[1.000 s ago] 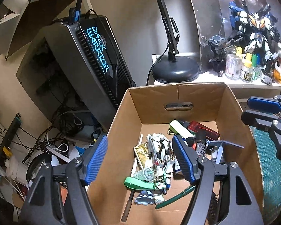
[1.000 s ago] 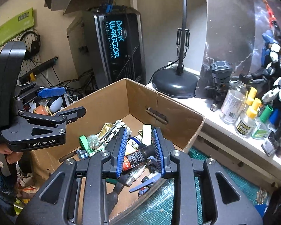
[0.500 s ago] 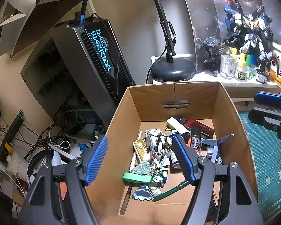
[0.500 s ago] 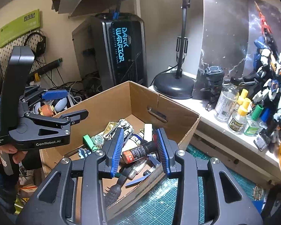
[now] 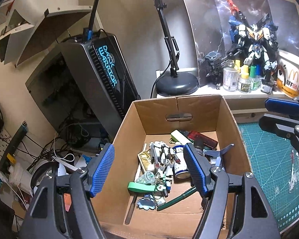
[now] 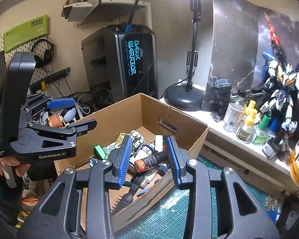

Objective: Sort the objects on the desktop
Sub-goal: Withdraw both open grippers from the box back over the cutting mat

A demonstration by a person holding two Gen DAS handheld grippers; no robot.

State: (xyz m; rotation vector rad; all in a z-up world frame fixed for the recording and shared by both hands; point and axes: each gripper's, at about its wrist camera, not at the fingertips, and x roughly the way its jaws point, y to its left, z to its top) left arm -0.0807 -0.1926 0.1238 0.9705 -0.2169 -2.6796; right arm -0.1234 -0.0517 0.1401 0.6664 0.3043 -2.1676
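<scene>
Two handheld grippers and one open cardboard box [image 5: 179,107] appeared in both wrist views. You held the left gripper [image 5: 148,149] above the box with its jaws spread wide and nothing between the pads. The right gripper [image 6: 148,139] hovered over the box's near corner; its jaws had just been opening a little and stood partly open, clamping nothing, while the items seen between them lay below in the box. One hand [image 6: 8,163] showed, wrapped around the left gripper's handle. The sorted desktop objects sat in a loose heap on the box floor, toward the wall with the handle slot. The heap held one white robot figure [image 5: 161,155] lying flat, one white cylindrical can [image 5: 179,163] just beside it, one dark bottle with a red-brown end [image 6: 149,160], one white block [image 5: 179,136], one dark red case [image 5: 204,138], one green tag [image 5: 141,187], one green pen [image 5: 177,196] lying slantwise and one black hairbrush [image 6: 125,197] near the closest wall. The box rested partly on one green cutting mat [image 5: 269,169]. Behind it stood one black lamp base [image 5: 176,82], one upright robot model [image 5: 253,39] and one computer tower [image 5: 101,75]. The small bottles on the shelf overlapped too much to count.
</scene>
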